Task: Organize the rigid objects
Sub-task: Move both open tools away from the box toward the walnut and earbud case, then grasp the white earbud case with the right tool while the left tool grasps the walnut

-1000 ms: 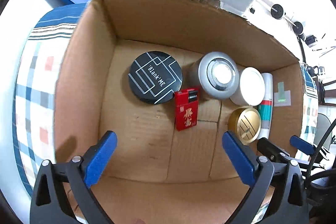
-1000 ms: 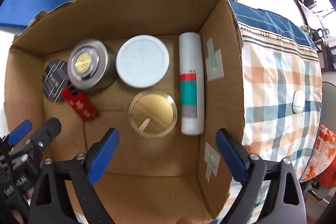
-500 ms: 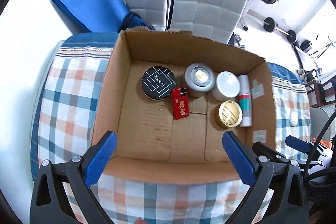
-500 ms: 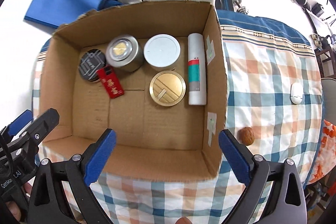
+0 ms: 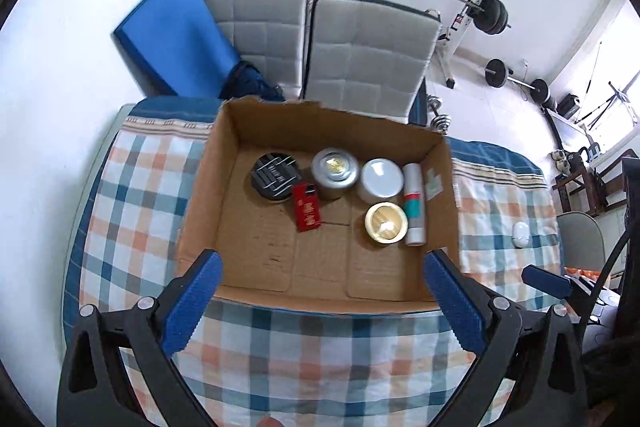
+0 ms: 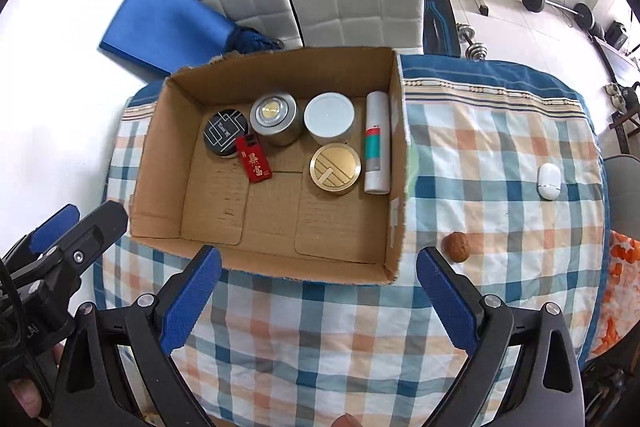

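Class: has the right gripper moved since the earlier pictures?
Yes. The right gripper has pulled back and up from the cardboard box, which shows smaller now.

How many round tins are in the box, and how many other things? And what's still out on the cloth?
Round tins in the cardboard box: 4: black, silver, white, gold
Red packs: 1
White tubes: 1
On the cloth: 2: walnut, white gadget
Total: 8

The red lighter [image 6: 253,161] bears gold Chinese characters "暴富"; other lettering is too small.
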Demonstrator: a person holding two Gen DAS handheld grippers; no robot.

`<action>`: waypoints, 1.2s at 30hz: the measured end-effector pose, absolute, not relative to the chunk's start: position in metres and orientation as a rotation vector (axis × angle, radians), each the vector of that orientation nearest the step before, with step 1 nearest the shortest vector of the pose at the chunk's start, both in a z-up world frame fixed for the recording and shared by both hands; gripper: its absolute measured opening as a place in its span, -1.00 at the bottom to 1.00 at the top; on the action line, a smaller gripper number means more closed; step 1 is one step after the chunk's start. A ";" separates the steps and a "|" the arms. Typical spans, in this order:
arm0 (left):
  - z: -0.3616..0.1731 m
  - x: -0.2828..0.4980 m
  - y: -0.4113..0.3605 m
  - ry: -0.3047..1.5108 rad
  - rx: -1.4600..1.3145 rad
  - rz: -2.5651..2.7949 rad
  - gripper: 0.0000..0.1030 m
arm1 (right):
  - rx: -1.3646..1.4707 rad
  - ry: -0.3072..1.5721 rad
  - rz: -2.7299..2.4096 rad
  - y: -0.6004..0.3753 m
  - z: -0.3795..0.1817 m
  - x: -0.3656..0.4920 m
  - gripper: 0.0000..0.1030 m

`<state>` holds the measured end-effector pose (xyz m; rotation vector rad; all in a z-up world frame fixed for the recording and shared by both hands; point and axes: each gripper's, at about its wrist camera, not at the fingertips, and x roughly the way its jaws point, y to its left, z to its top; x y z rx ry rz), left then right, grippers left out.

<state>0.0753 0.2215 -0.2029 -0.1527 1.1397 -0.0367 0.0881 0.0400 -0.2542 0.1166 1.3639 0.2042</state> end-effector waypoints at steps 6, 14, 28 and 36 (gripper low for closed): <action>-0.188 0.082 0.150 1.111 -0.092 -0.087 1.00 | 0.185 1.350 0.186 -0.020 -0.239 0.084 0.94; -0.212 0.104 0.032 1.169 -0.031 -0.153 1.00 | 0.235 1.371 0.010 -0.158 -0.254 0.097 0.94; -0.353 0.126 -0.066 1.477 -0.083 -0.124 0.99 | 0.305 1.526 -0.141 -0.306 -0.377 0.117 0.94; -0.404 0.145 -0.058 1.578 -0.255 0.033 0.99 | 0.327 1.570 -0.125 -0.312 -0.448 0.170 0.88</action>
